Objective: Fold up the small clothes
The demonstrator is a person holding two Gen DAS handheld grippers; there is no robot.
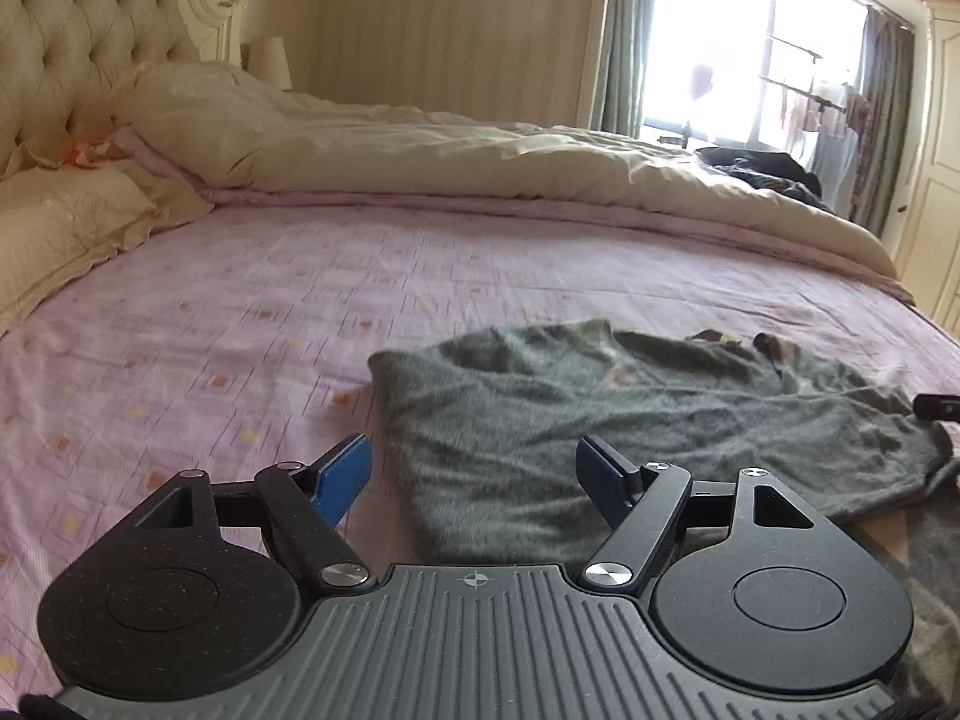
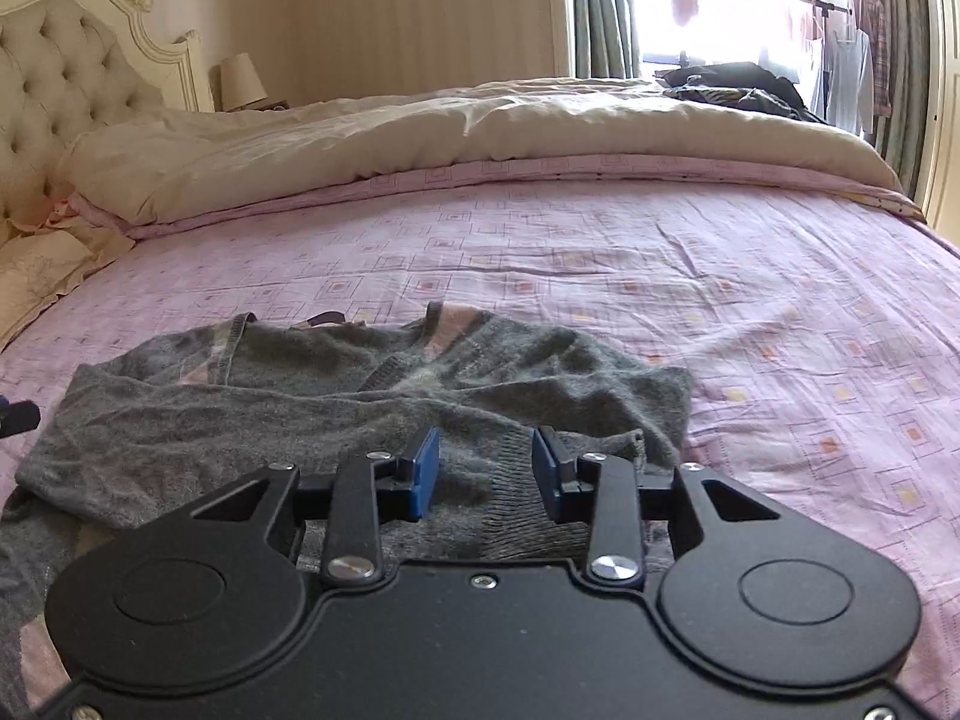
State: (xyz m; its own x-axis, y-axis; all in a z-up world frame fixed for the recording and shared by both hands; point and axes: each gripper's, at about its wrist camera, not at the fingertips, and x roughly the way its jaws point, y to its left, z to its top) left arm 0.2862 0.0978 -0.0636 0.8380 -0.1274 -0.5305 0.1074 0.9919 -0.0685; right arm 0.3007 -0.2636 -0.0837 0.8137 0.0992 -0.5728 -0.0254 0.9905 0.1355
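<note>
A grey knitted sweater point(image 1: 630, 420) lies crumpled on the pink patterned bed sheet point(image 1: 210, 330), its neckline turned toward the far side. My left gripper point(image 1: 475, 456) hovers over the sweater's left edge, jaws wide open, nothing between the blue pads. In the right wrist view the same sweater point(image 2: 300, 408) spreads left of centre. My right gripper point(image 2: 486, 450) stands over its ribbed cuff or hem, jaws partly open; the cloth lies under the gap and the pads do not press on it. A tip of the other gripper shows at each view's edge.
A cream duvet point(image 1: 480, 162) is rolled along the far side of the bed. A pillow point(image 1: 66, 216) and tufted headboard point(image 1: 72, 42) sit at the left. Dark clothes point(image 2: 732, 87) are piled at the far right near the window. Bare sheet point(image 2: 780, 330) lies right of the sweater.
</note>
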